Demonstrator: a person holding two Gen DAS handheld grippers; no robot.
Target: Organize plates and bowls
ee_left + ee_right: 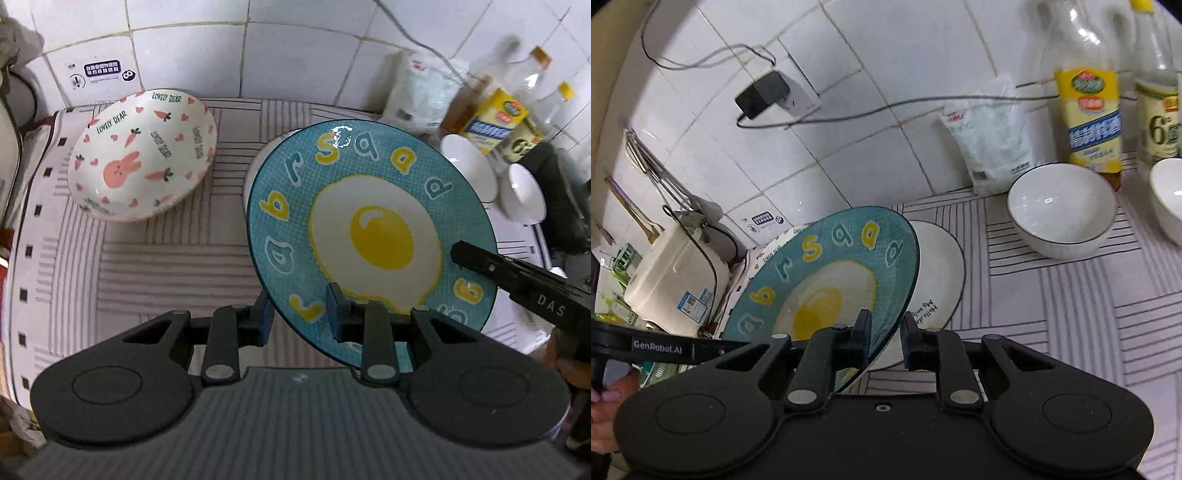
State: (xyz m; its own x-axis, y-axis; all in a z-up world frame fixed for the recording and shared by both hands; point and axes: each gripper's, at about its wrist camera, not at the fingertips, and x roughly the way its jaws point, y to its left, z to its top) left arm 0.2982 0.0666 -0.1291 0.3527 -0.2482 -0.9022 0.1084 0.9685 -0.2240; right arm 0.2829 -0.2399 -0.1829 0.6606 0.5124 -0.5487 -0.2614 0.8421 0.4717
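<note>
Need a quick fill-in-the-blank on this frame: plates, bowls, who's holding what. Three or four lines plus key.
1. Both the left gripper and the right gripper are shut on the rim of the ____ plate.
2. The middle of that plate shows a fried ____.
3. The bowl with carrots and hearts carries a pink ____.
4. Under the held plate, a ____ plate lies on the striped mat.

Missing words: blue; egg; rabbit; white

Egg plate tilted between both grippers' fingers, over the mat; rabbit bowl ahead-left of the left gripper; two bowls ahead-right of the right gripper; bottles behind them.
</note>
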